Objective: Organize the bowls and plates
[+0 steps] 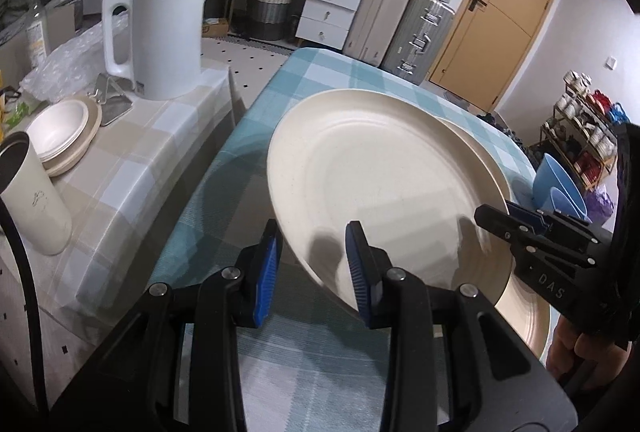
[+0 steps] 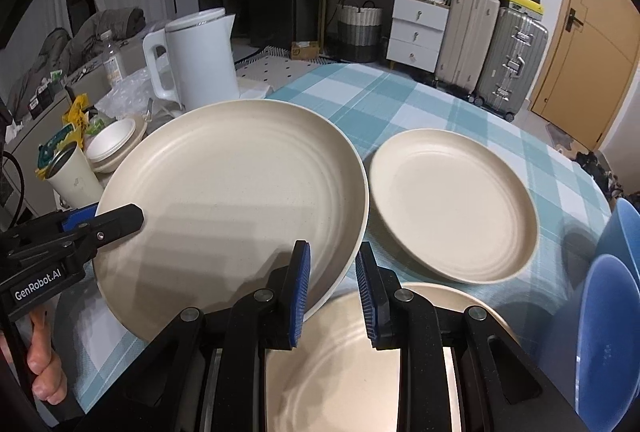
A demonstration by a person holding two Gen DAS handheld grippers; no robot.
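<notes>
A large cream plate (image 1: 380, 172) (image 2: 232, 192) hangs tilted above the teal checked table (image 2: 400, 100), held at two sides. My left gripper (image 1: 314, 268) is shut on its near left rim, and in the right wrist view it reaches in from the left (image 2: 120, 220). My right gripper (image 2: 334, 292) is shut on the opposite rim and shows at the right edge (image 1: 500, 224) of the left wrist view. A second cream plate (image 2: 452, 204) lies flat on the cloth to the right. A third cream plate (image 2: 360, 352) lies just under my right gripper.
Two blue bowls (image 2: 608, 332) stand at the table's right edge. On the beige side table (image 1: 140, 160) to the left are a white kettle (image 1: 168, 32), a cream tumbler (image 1: 36, 192) and stacked cream bowls (image 1: 60, 136). Suitcases and a drawer unit stand behind.
</notes>
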